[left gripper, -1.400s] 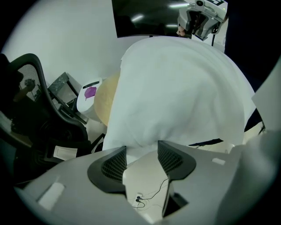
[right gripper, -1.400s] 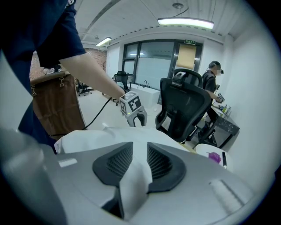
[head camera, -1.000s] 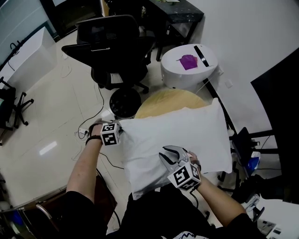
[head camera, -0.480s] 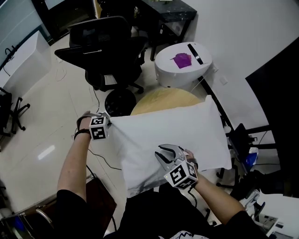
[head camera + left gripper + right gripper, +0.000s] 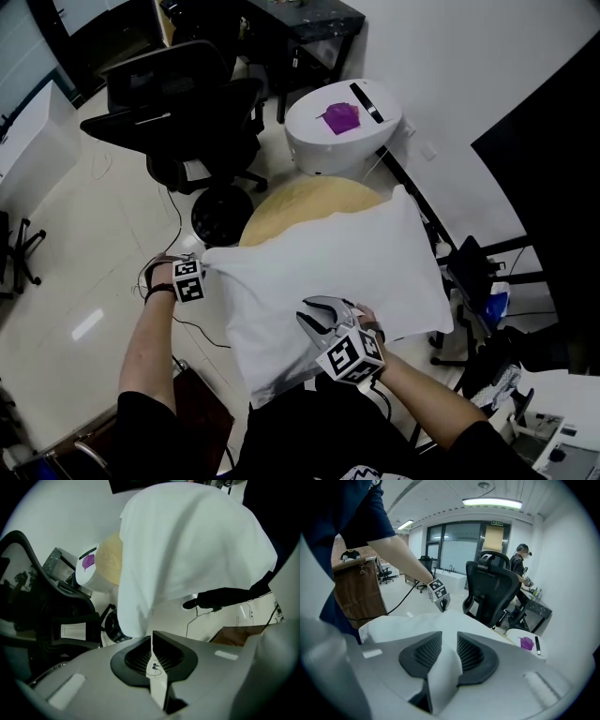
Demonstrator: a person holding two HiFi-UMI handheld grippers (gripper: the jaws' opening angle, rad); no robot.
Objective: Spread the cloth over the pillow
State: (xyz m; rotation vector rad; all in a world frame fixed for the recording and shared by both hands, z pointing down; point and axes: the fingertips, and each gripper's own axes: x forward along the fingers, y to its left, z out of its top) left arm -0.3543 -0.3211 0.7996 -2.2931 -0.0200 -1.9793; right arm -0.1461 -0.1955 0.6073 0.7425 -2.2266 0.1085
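Left arm: you reach out; left gripper (image 5: pixel 199 270) points straight down, clamped on the white cloth (image 5: pixel 328 258) corner.
Right arm: yours bends close; right gripper (image 5: pixel 319 315) slants down, pinching a fold.

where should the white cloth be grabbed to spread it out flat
At its corners and hem, coming from the near side. The cloth drapes limp, so pinching thin edges lets it be pulled taut; the left gripper is shut on one corner, the right gripper on a near-edge fold.
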